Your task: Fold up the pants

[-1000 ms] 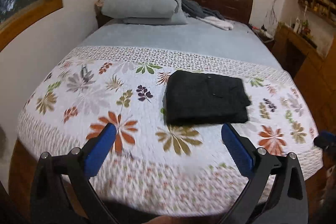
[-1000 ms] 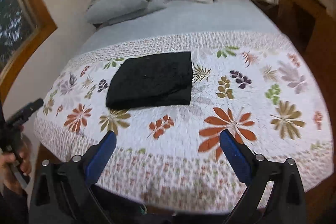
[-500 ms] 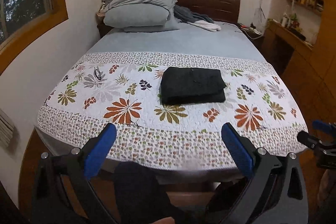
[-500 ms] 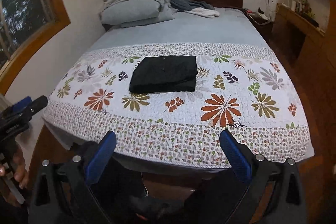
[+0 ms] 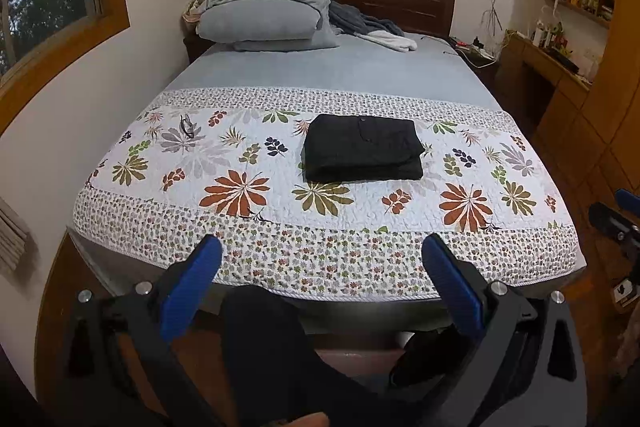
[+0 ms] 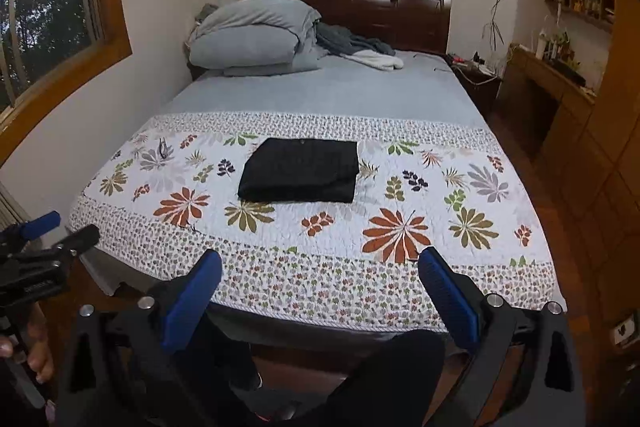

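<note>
both grippers, left gripper (image 5: 320,267) and right gripper (image 6: 320,273), have backed off with tongs spread and empty, leaving the pants (image 5: 362,147) folded mid-frame on the quilt (image 5: 472,163); task looks finished.

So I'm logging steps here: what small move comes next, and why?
Probably none on the cloth: the pants lie as a neat folded stack on the quilt, and both tools, left and right, hang open off the bed's foot. I'd just lower them and stop.
</note>
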A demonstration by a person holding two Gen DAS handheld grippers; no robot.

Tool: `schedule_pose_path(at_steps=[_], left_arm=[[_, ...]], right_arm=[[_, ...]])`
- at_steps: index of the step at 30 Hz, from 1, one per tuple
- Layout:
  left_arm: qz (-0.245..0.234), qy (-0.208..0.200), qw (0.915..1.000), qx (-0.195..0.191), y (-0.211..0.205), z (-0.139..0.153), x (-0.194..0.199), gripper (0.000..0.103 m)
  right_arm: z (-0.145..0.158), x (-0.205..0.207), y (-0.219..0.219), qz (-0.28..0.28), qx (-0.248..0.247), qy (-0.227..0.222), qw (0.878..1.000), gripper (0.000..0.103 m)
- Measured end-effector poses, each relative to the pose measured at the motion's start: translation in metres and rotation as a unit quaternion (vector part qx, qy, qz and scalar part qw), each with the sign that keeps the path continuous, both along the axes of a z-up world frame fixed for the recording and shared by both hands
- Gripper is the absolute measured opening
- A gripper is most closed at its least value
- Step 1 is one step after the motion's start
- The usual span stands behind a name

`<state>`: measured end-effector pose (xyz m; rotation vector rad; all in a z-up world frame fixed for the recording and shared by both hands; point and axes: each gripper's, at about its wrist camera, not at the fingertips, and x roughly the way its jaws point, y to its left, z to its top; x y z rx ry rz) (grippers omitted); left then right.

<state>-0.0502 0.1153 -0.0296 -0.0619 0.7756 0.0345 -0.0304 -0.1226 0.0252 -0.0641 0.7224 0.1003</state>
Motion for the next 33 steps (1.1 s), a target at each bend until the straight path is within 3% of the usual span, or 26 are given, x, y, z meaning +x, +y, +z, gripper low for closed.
schedule_pose_path(at_steps=[10, 33], left_arm=[[-0.006, -0.002, 1.0, 0.003, -0.011, 0.001, 0.007, 0.1], [-0.008, -0.009, 0.9999, -0.009, -0.014, 0.009, 0.037, 0.1]], right_arm=[[0.009, 0.0, -0.009, -0.009, 0.003, -0.023, 1.0, 0.099], [-0.001, 0.031, -0.001, 0.004, -0.006, -0.01, 1.0, 0.099]])
